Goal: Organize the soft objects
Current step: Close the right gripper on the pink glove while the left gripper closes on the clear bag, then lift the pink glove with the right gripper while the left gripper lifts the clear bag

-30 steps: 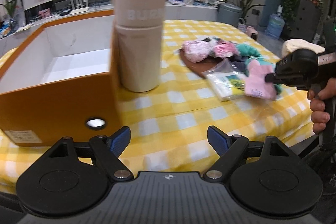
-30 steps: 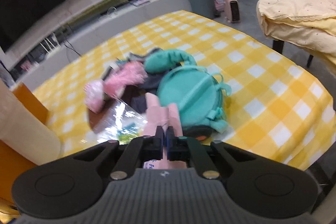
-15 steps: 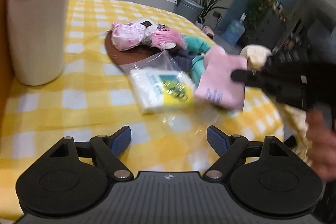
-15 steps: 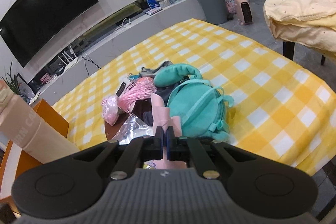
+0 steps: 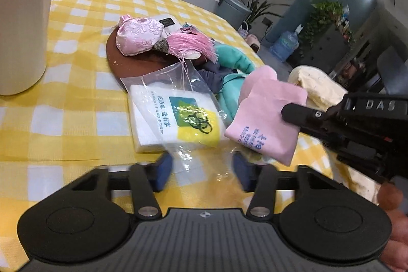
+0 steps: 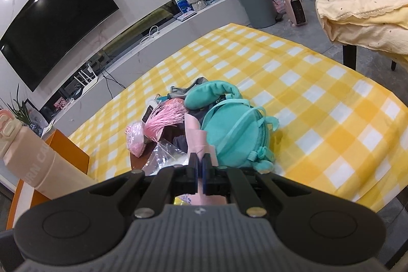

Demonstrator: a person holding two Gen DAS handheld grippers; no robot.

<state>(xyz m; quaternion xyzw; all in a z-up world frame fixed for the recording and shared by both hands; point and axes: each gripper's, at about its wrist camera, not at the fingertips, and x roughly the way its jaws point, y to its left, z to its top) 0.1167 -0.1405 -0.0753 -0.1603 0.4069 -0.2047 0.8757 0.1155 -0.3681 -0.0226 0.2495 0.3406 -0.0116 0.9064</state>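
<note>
The pink cloth is soft and flat, with blue writing printed near one edge. Your right gripper has its fingers clenched tight on it, so it is lifted just above the counter, which wears a yellow and white checked cover. In the left wrist view the cloth hangs from the black fingers on the right side.

Just beside the cloth lies a clear plastic bag with a white packet inside. The packet has a green and yellow picture on it. Your left gripper is low over the near edge of this bag. Its blue fingers are closing, and the crinkly edge of the bag is between them. You cannot tell yet if the pads press on it.

Behind the bag sits a little pile. There is a shiny pink pouch with a flower pattern, resting on a brown mat. A pink tassel touches the pouch. A round teal bag with straps lies next to them, touching the pink cloth.

A tall beige bottle stands to the left, next to an orange box.
</note>
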